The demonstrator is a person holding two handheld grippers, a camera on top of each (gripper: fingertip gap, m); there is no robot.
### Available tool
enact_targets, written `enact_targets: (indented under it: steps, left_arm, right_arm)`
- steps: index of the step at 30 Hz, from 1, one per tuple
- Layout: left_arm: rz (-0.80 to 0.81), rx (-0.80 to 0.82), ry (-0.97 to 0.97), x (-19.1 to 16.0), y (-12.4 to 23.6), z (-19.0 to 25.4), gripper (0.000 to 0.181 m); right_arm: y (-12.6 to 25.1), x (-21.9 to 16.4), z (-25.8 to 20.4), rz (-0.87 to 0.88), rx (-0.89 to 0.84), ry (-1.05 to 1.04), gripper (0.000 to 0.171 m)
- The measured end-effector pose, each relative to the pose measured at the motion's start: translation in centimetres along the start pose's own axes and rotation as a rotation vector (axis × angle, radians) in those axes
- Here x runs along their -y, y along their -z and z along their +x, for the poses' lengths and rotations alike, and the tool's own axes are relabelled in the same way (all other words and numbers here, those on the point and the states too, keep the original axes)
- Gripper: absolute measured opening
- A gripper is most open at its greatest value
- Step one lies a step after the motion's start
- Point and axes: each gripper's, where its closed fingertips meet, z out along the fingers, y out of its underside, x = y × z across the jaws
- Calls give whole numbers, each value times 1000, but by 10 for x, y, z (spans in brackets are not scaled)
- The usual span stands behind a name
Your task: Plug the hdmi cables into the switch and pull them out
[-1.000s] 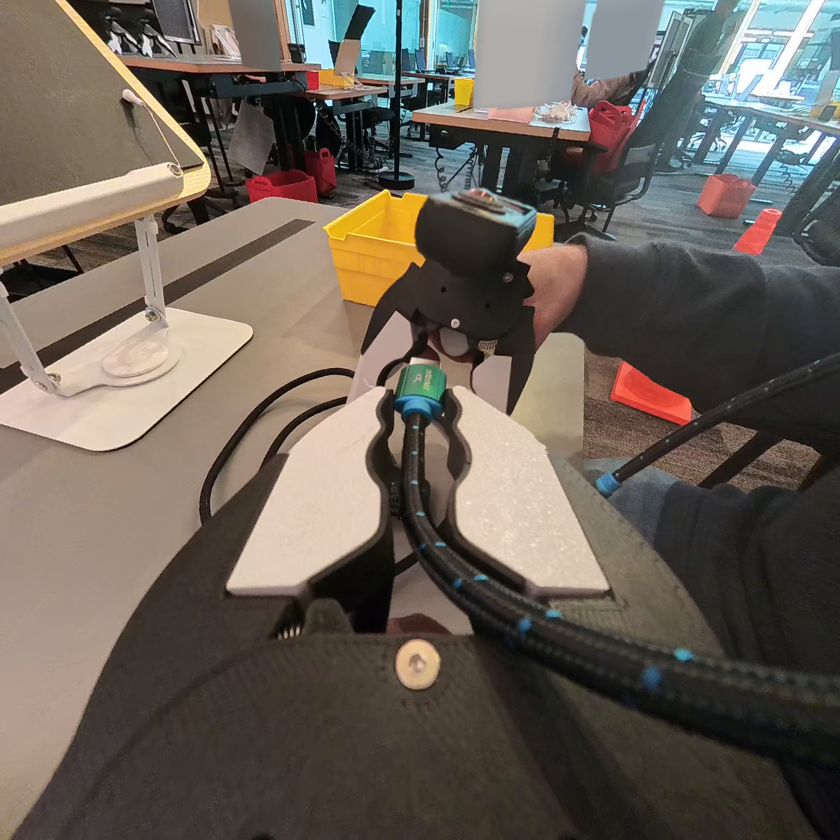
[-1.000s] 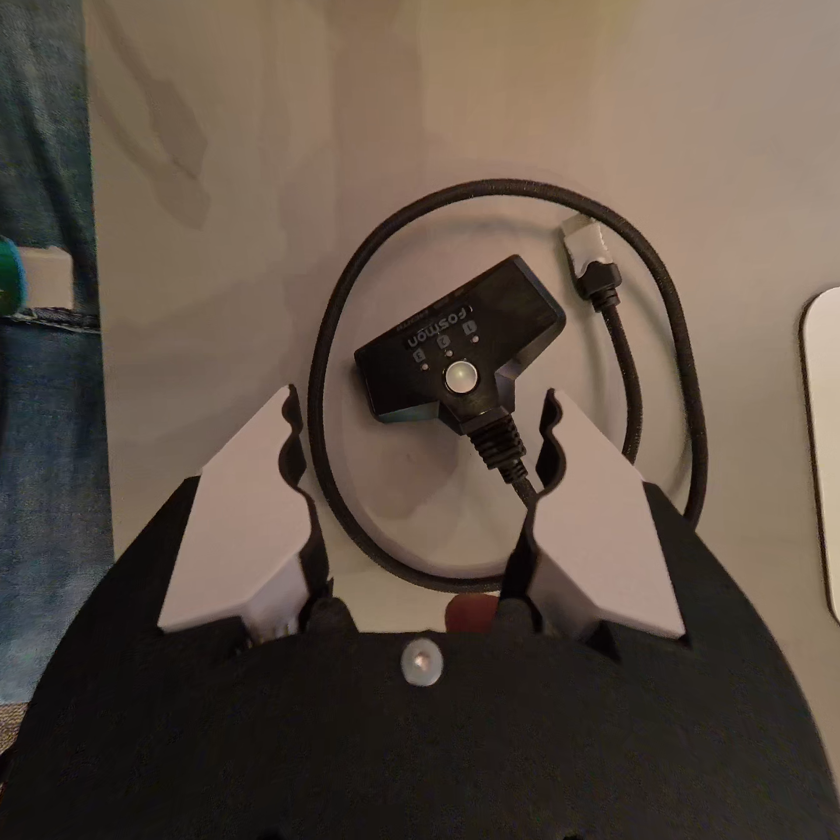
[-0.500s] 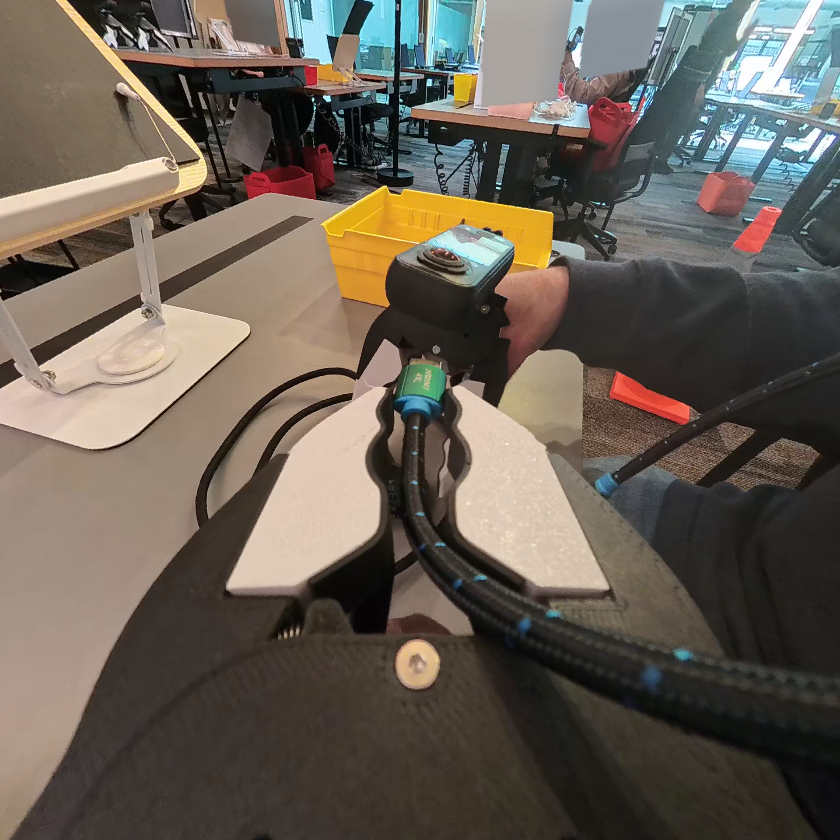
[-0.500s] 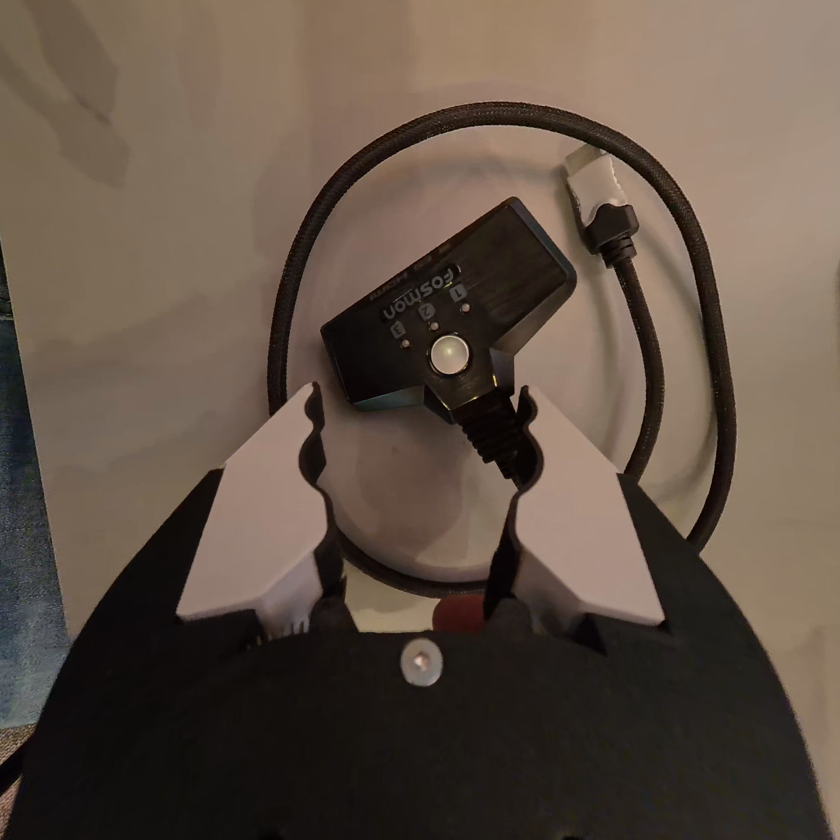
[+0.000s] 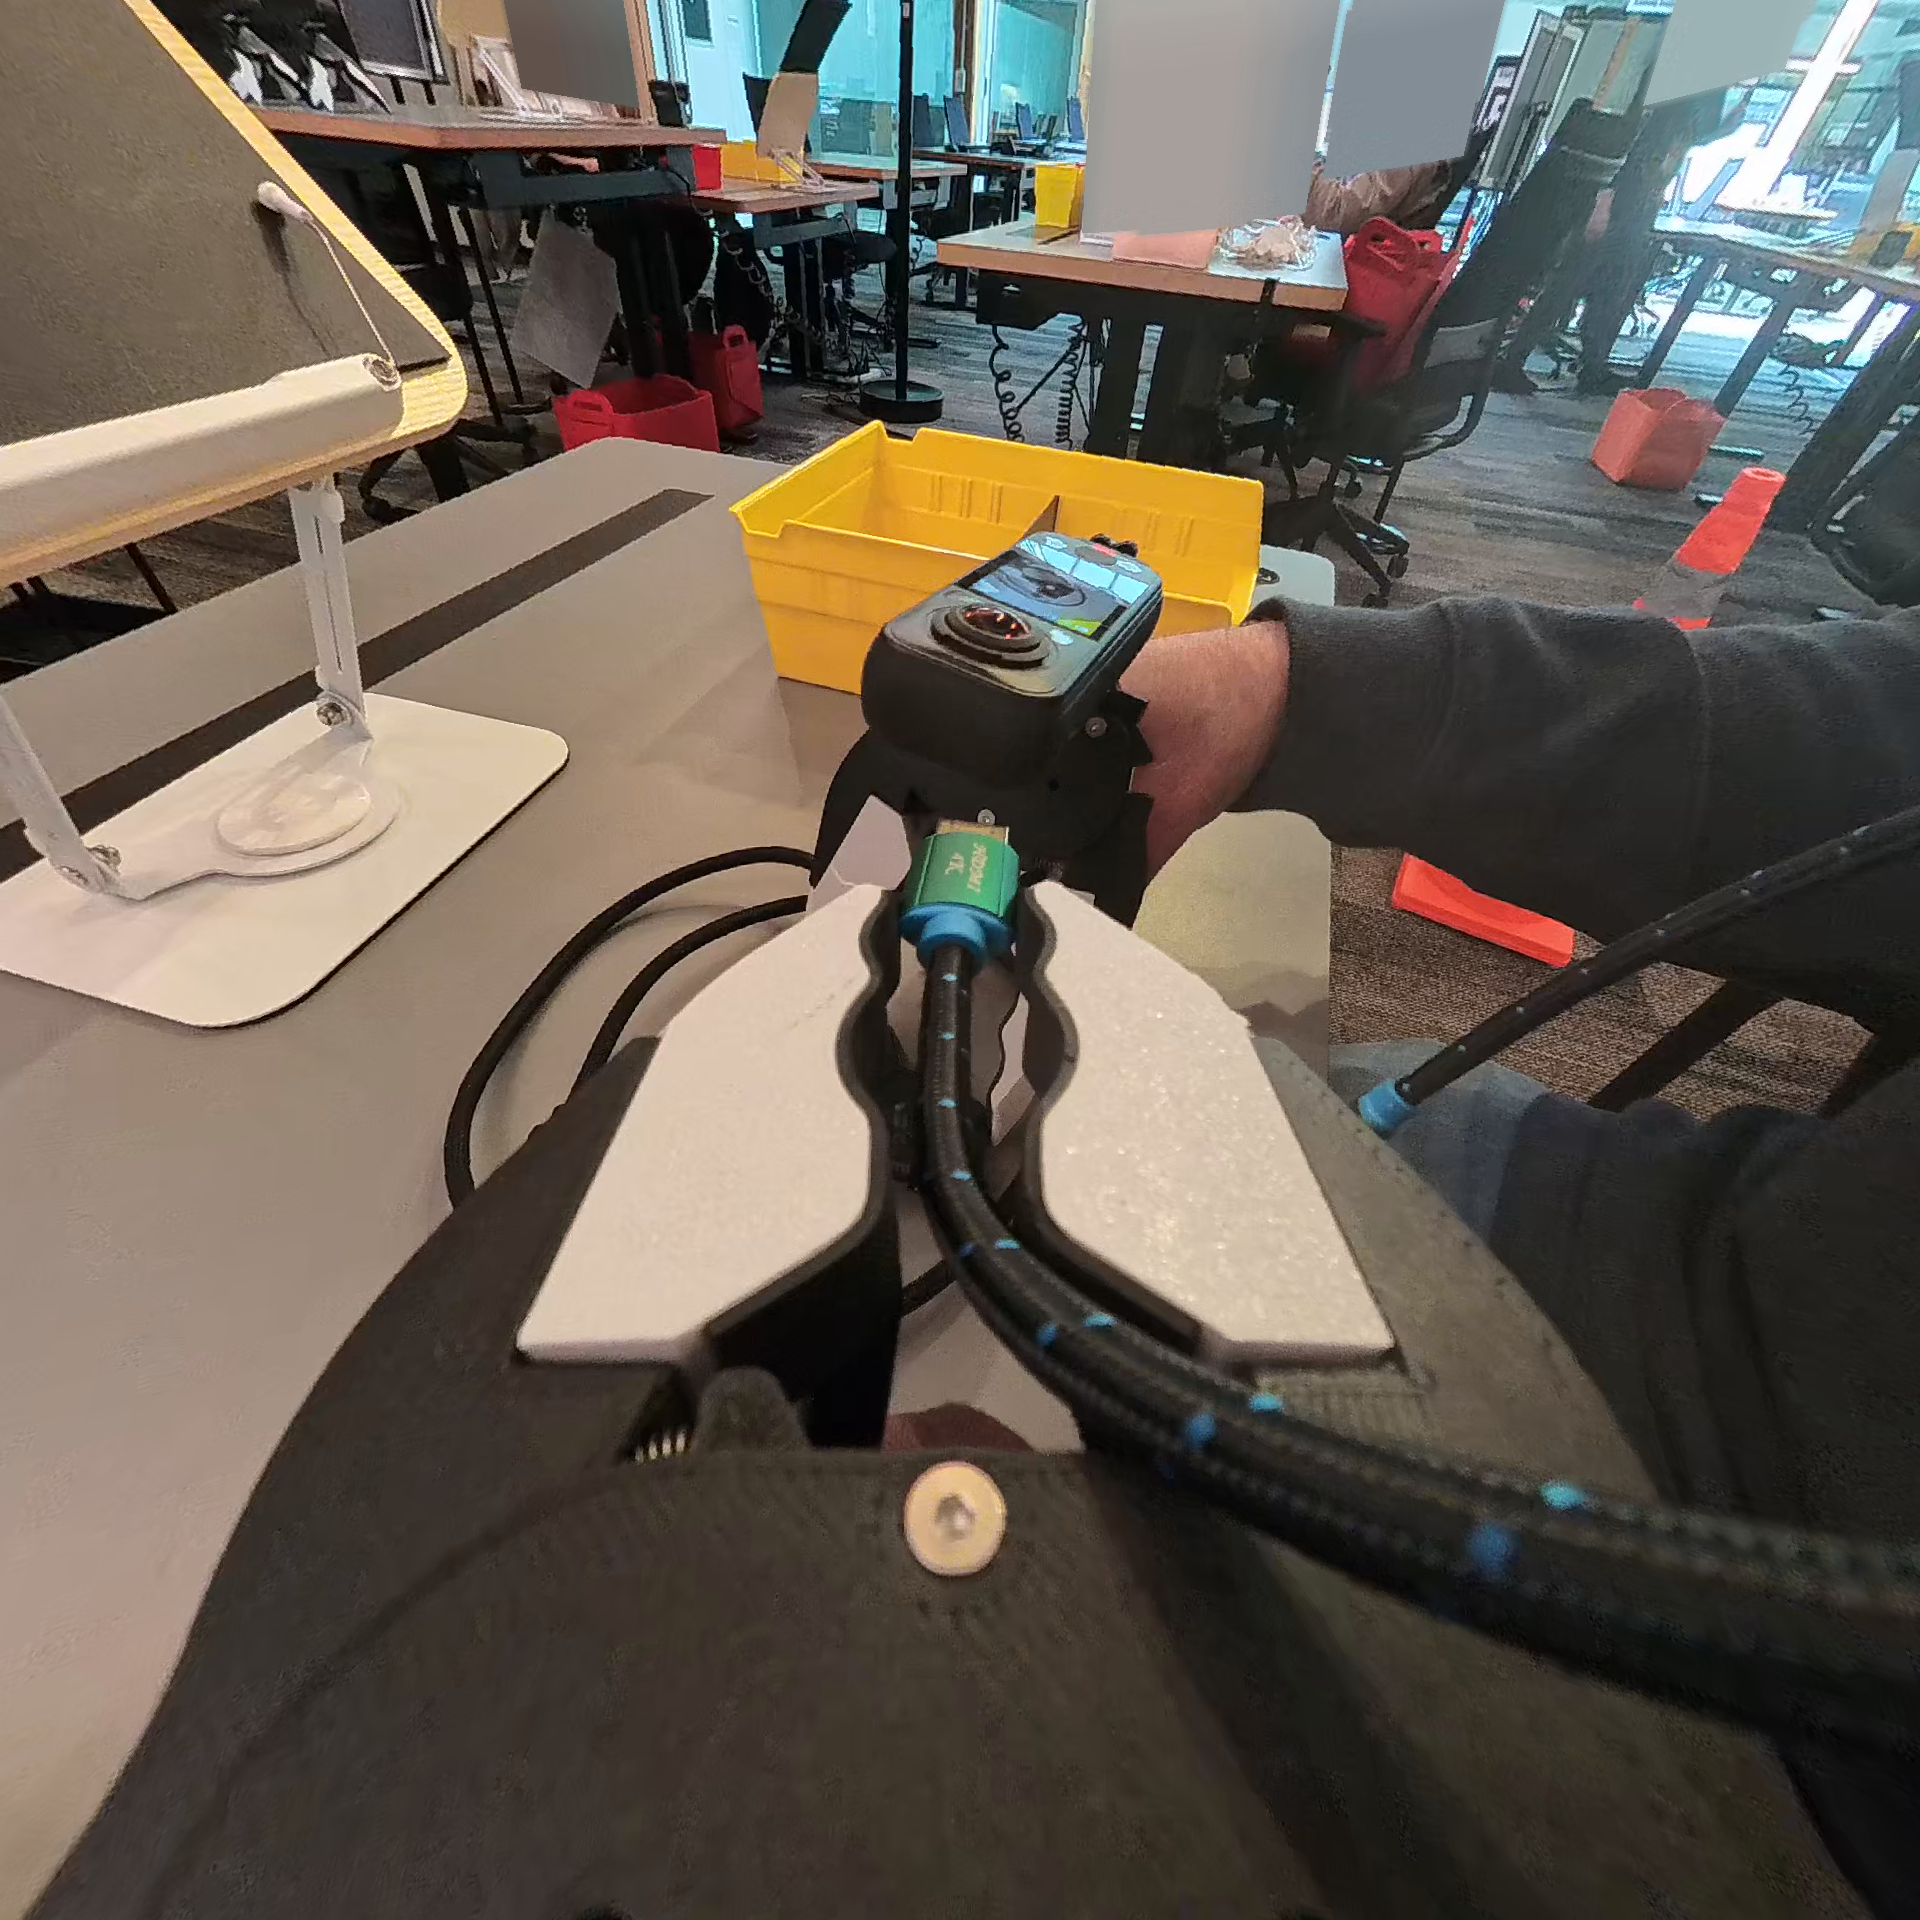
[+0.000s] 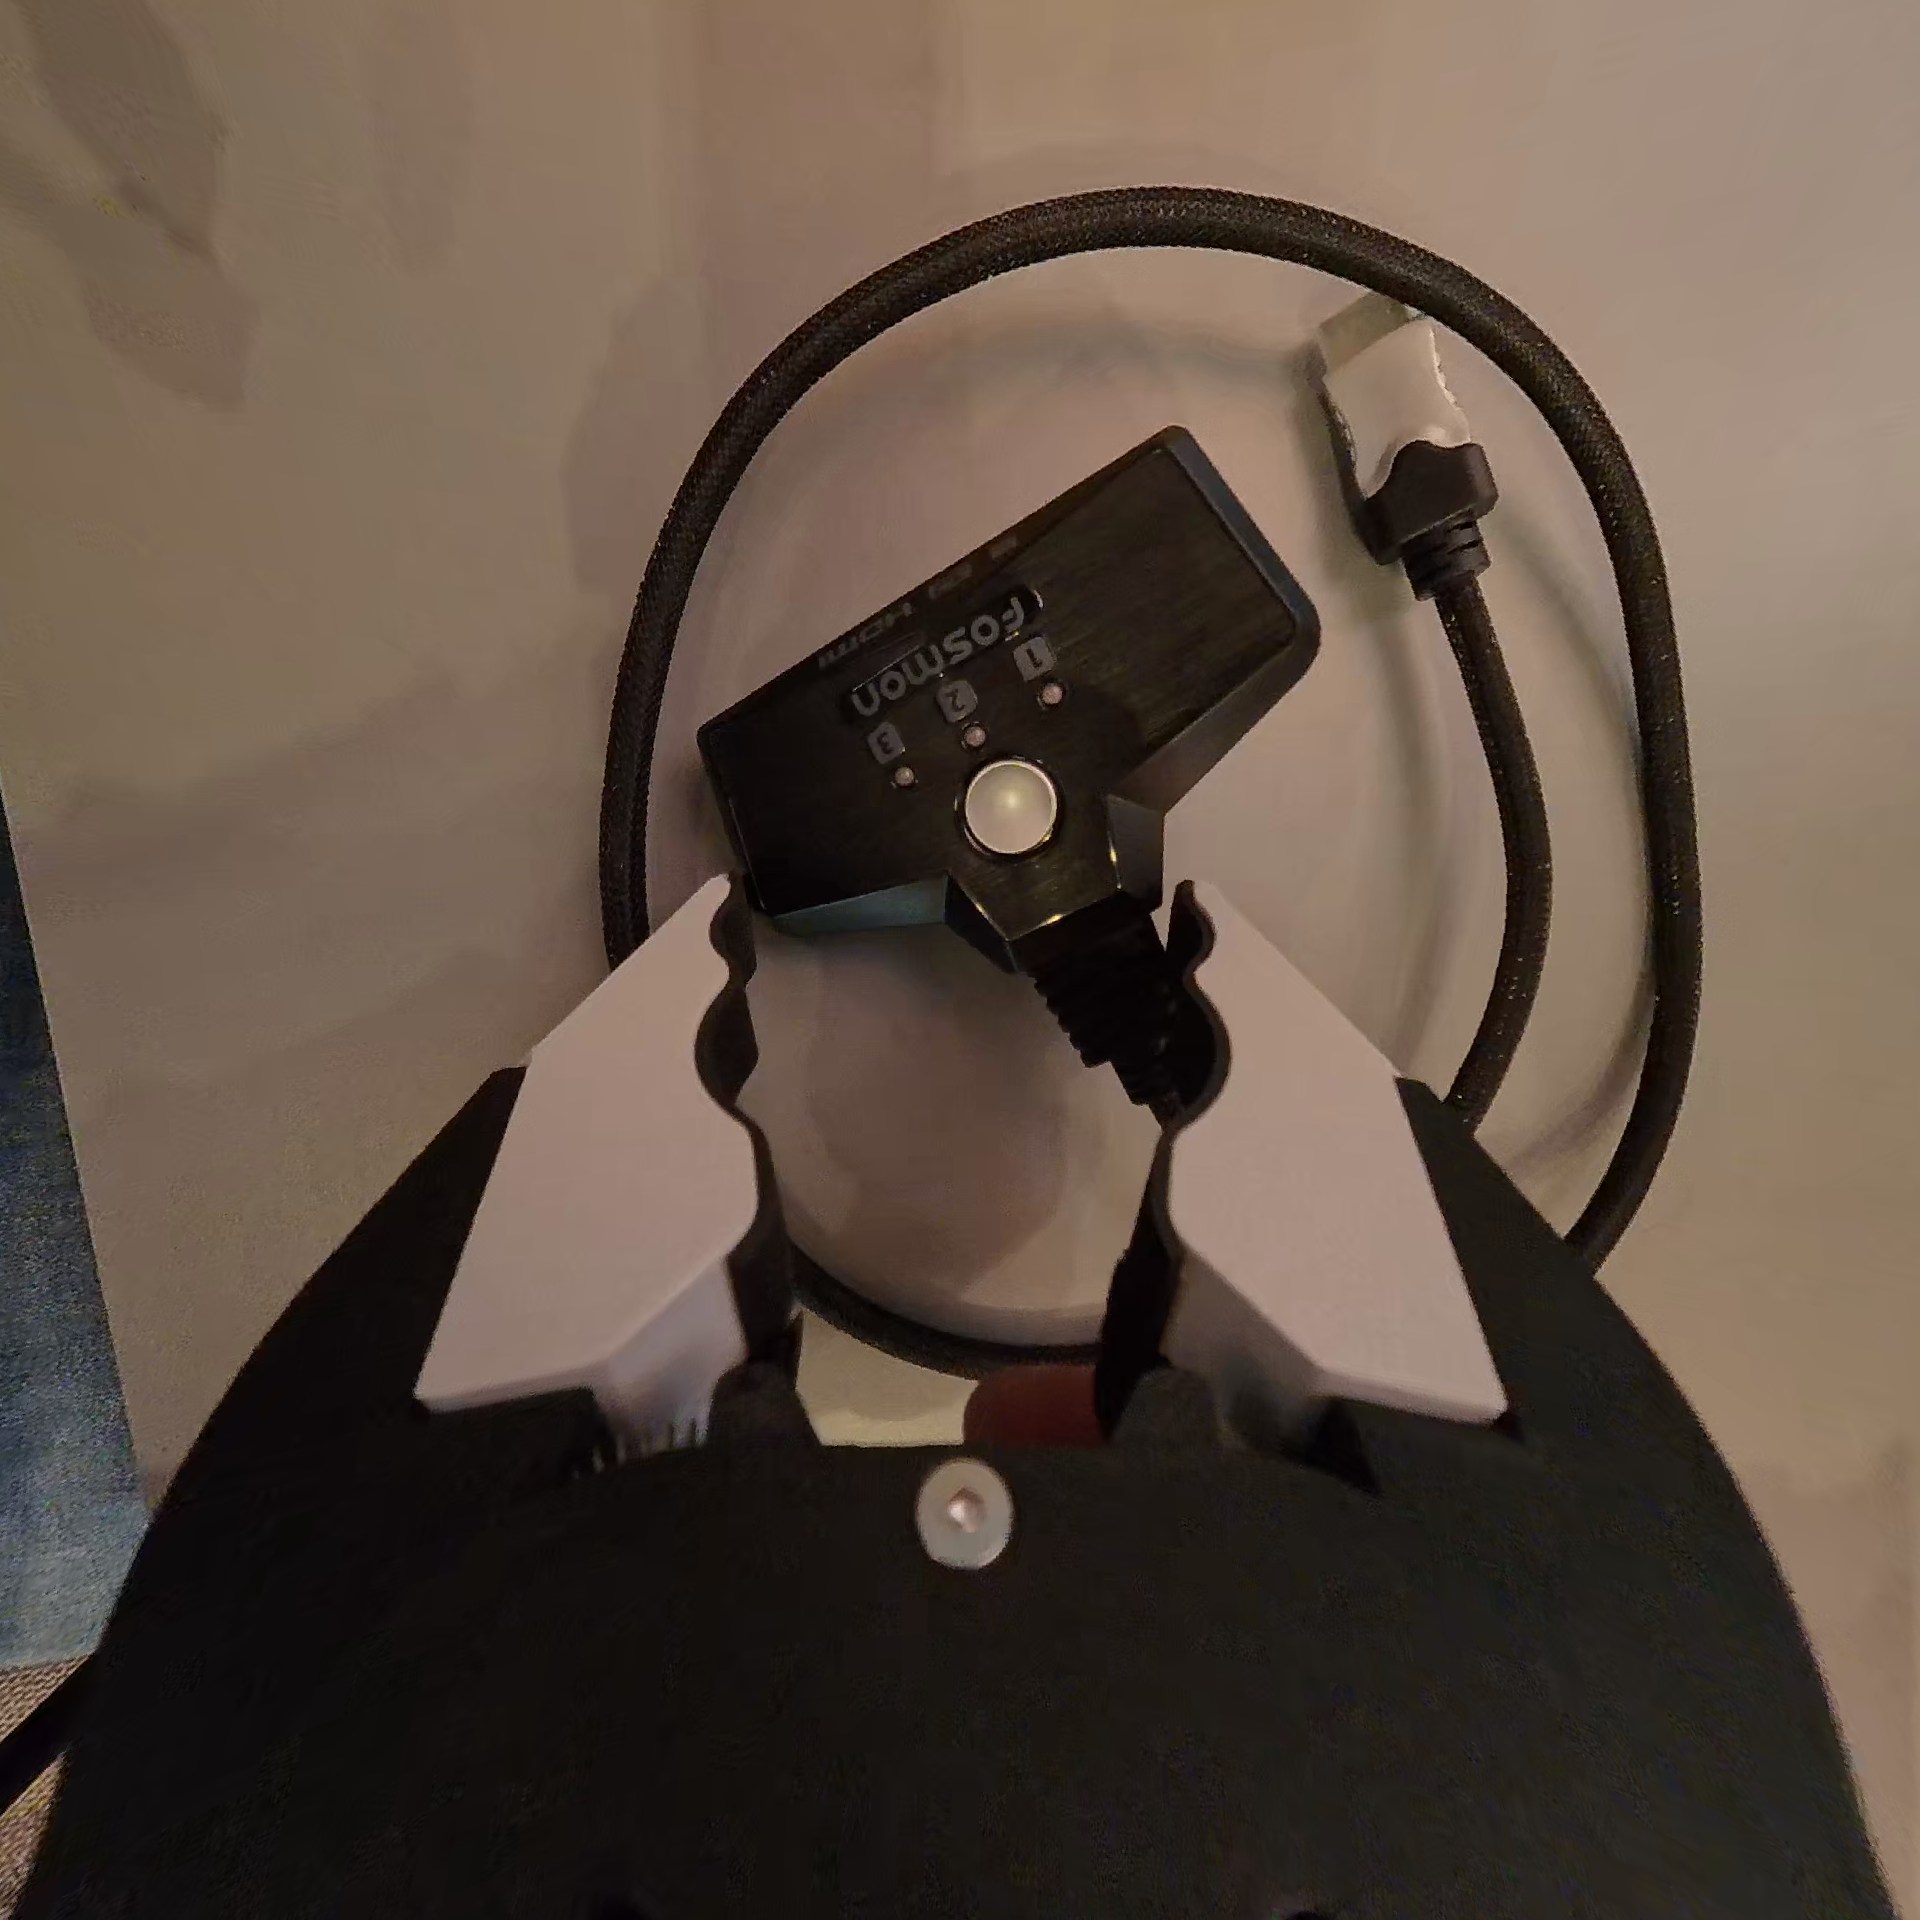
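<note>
My left gripper (image 5: 956,909) is shut on a green HDMI plug (image 5: 961,868) with a blue collar. Its black and blue braided cable (image 5: 1143,1382) trails back to the right. The plug's metal tip points at the right gripper's camera body (image 5: 1013,665), held close ahead by a hand. My right gripper (image 6: 961,904) is open and points down over a black HDMI switch (image 6: 997,686) lying on the table (image 6: 312,520). Its fingertips (image 6: 686,935) flank the switch's near end and cable collar without clamping it.
The switch's own black braided cable (image 6: 727,520) loops around it and ends in a silver plug (image 6: 1392,416). A white stand base (image 5: 281,831) sits on the table at the left. A yellow bin (image 5: 997,530) stands at the far table edge. The tips of one gripper are about 15 centimetres away from the tips of the other. My right tips are roughly 30 centimetres from the white stand base (image 5: 281,831).
My right gripper has come down closer to the switch and its jaws have narrowed around the near end. My left gripper has kept hold of the green plug, almost still.
</note>
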Motion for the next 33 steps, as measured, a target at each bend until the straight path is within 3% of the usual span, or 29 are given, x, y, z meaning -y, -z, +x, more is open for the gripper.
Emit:
enact_targets:
  steps: [33]
  left_arm:
    - [-32,19,-30,-6,-3,-1,20]
  right_arm:
    - [39,23,-15,183,176,-123,77]
